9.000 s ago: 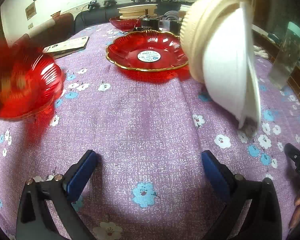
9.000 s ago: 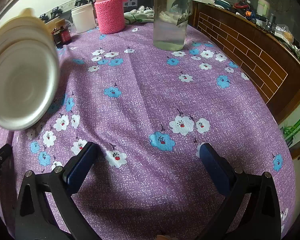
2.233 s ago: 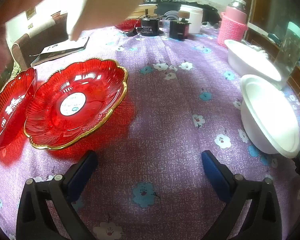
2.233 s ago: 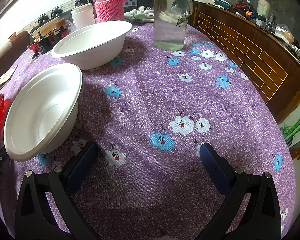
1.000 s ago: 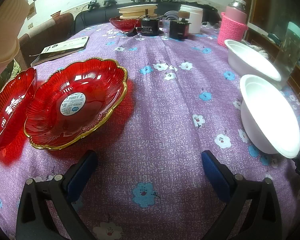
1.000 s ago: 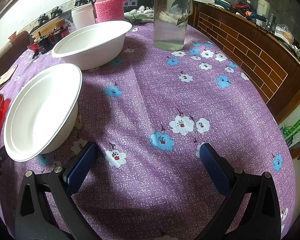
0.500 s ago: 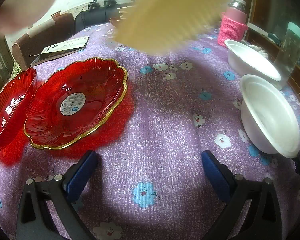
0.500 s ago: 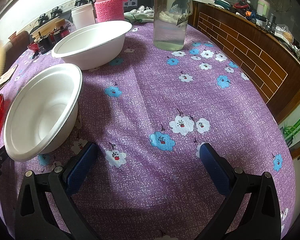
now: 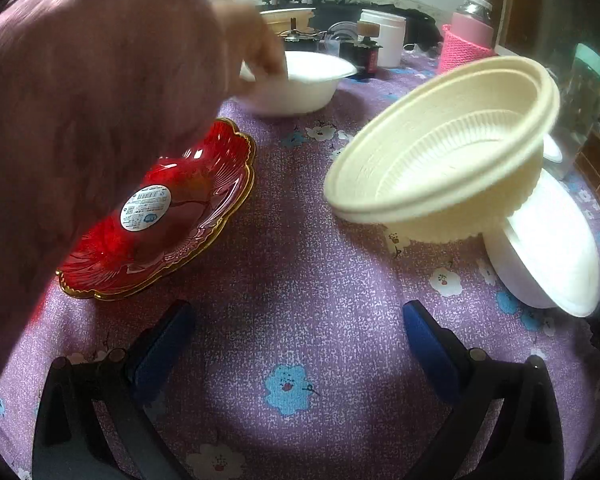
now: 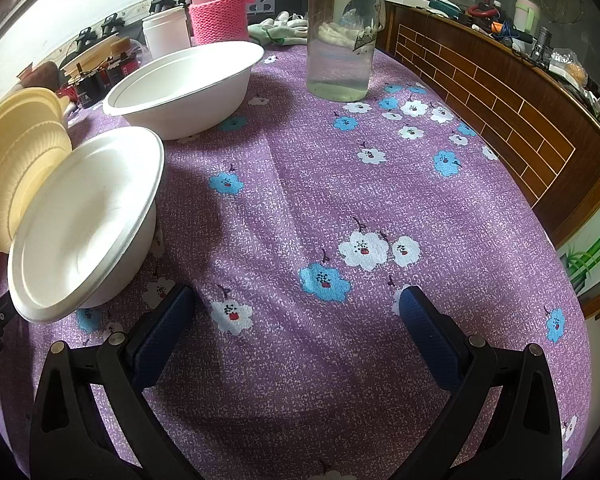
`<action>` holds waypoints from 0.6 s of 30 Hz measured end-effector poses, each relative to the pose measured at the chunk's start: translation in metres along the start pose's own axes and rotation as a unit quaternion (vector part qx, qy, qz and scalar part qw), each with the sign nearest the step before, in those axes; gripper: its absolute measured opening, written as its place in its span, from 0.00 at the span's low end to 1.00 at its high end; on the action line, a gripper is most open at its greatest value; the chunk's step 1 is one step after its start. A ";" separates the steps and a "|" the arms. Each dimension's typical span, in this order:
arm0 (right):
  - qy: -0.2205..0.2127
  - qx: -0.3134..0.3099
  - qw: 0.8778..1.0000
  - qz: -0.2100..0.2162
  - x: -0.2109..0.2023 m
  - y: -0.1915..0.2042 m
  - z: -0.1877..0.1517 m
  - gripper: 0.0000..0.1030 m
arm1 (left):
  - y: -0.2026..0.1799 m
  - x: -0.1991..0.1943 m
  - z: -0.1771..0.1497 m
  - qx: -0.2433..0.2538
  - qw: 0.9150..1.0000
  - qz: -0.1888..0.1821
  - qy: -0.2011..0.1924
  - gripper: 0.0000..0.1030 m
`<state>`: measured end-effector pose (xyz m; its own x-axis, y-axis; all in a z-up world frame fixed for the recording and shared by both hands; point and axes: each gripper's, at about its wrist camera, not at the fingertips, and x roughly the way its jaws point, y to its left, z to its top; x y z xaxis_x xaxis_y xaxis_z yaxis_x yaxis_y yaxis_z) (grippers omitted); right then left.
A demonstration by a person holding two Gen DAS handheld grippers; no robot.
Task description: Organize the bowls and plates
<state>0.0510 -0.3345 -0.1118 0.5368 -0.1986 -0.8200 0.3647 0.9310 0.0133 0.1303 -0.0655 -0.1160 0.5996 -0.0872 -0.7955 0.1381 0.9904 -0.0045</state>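
Left gripper: jaws spread wide and holding nothing, low over the purple flowered desk; it looks parked while the scene is set.
Right gripper: likewise wide apart and empty, pointing across bare cloth toward the clear bottle.
Near white bowl: on the desk just left of the right gripper, rim tipped toward the camera; whether it leans on something cannot be told.
Red plate: gold-rimmed, label at its centre, flat on the desk ahead-left of the left gripper, partly hidden by a pink sleeve.
Cream bowls: what looks like two nested, tilted and blurred, seemingly off the cloth, just beside and partly in front of the near white bowl; what holds them is not visible. Probably being set down among the dishes to sort.
Second white bowl: upright behind the near one, apart from it.
Far white bowl: a bare hand pinches its rim, apparently positioning it.
Task state: judged not begun by the grippers; like bowls still stand apart and unstacked.
Far edge: a pink-sleeved flask and white jar, clear of the work.
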 end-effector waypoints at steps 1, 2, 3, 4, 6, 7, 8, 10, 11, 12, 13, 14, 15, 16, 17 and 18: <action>0.000 0.000 1.000 0.000 0.000 0.000 0.000 0.99 | 0.000 0.000 0.000 0.000 1.000 0.000 0.000 0.99; 0.000 0.000 1.000 0.000 0.000 0.000 0.000 0.99 | 0.000 0.000 0.000 0.000 1.000 0.000 0.000 0.99; 0.000 0.000 1.000 0.000 0.000 0.000 0.000 0.99 | 0.000 0.000 0.000 0.000 1.000 0.000 0.000 0.99; 0.000 0.000 1.000 0.000 -0.001 -0.001 0.000 0.99 | 0.000 0.000 0.000 0.000 1.000 0.000 0.000 0.99; 0.000 0.000 1.000 0.000 0.000 -0.001 0.000 0.99 | 0.000 0.000 0.000 0.000 1.000 0.000 0.000 0.99; 0.000 0.000 1.000 0.000 0.000 0.000 0.000 0.99 | 0.000 0.000 0.000 0.000 1.000 0.000 0.000 0.99; 0.000 0.000 1.000 0.000 0.000 -0.001 0.000 0.99 | 0.000 0.000 0.000 0.000 1.000 0.000 0.000 0.99; 0.000 0.000 1.000 0.000 -0.001 -0.001 0.000 0.99 | 0.000 0.000 0.000 0.000 1.000 0.000 0.000 0.99; 0.000 0.000 1.000 0.000 -0.001 -0.001 0.000 1.00 | 0.000 0.000 0.000 0.000 1.000 0.000 0.000 0.99; 0.000 0.000 1.000 0.000 0.000 0.000 0.000 0.99 | 0.000 0.000 0.000 0.000 1.000 0.000 0.000 0.99; 0.000 0.000 1.000 0.000 0.000 -0.001 0.000 0.99 | 0.000 0.000 0.000 0.000 1.000 0.000 0.000 0.99; 0.000 0.000 1.000 0.000 0.000 0.000 0.000 0.99 | 0.000 0.000 0.000 0.000 1.000 0.000 0.000 0.99; 0.000 0.000 1.000 0.000 0.000 -0.001 0.000 1.00 | -0.001 0.000 0.001 0.000 1.000 0.000 0.000 0.99; 0.000 0.000 1.000 0.000 -0.001 -0.001 0.000 0.99 | -0.001 0.001 0.001 0.000 1.000 0.000 0.000 0.99; 0.000 0.000 1.000 0.000 0.000 -0.001 0.000 0.99 | -0.001 0.000 0.001 0.000 1.000 0.000 0.000 0.99; 0.000 0.000 1.000 0.000 0.000 0.000 0.000 0.99 | -0.001 0.000 0.001 0.000 1.000 0.000 0.000 0.99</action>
<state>0.0511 -0.3344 -0.1118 0.5366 -0.1987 -0.8201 0.3647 0.9310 0.0130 0.1310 -0.0666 -0.1154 0.6000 -0.0866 -0.7953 0.1376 0.9905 -0.0041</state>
